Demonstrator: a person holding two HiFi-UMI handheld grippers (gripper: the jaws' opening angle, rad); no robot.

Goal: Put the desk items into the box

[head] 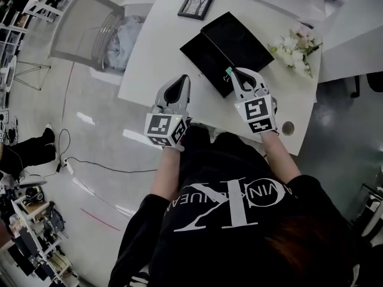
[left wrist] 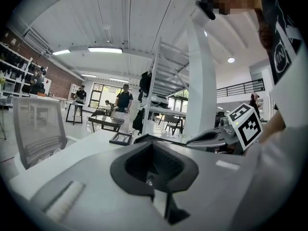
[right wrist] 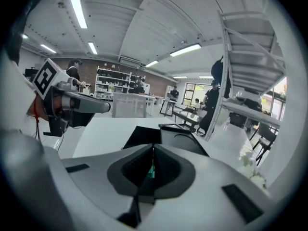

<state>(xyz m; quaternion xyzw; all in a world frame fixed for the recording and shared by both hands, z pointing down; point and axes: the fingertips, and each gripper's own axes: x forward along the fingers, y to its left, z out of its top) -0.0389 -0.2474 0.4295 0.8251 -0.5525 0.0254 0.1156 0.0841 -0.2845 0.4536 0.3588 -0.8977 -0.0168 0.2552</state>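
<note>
An open workroom with a pale floor surrounds a white desk [head: 149,58], and a mesh chair [head: 84,28] with cloth piled on it stands at the desk's left end. The largest thing on the desk is the black box [head: 239,40], lying open in the middle with its flat lid [head: 203,55] touching its near-left side, so it seems ready to take items. A picture frame [head: 195,5] lies flat at the far edge and a bunch of pale flowers [head: 294,49] sits just right of the box; both are outside it and probably still have to go in. The left gripper [head: 182,79] hovers over bare desk left of the lid, its jaws closed together on nothing, apparently idle. The right gripper [head: 234,73] points over the lid's near corner toward the box, its jaws pinched on a small green item [right wrist: 151,171], too small to identify, presumably carried there for dropping in.
</note>
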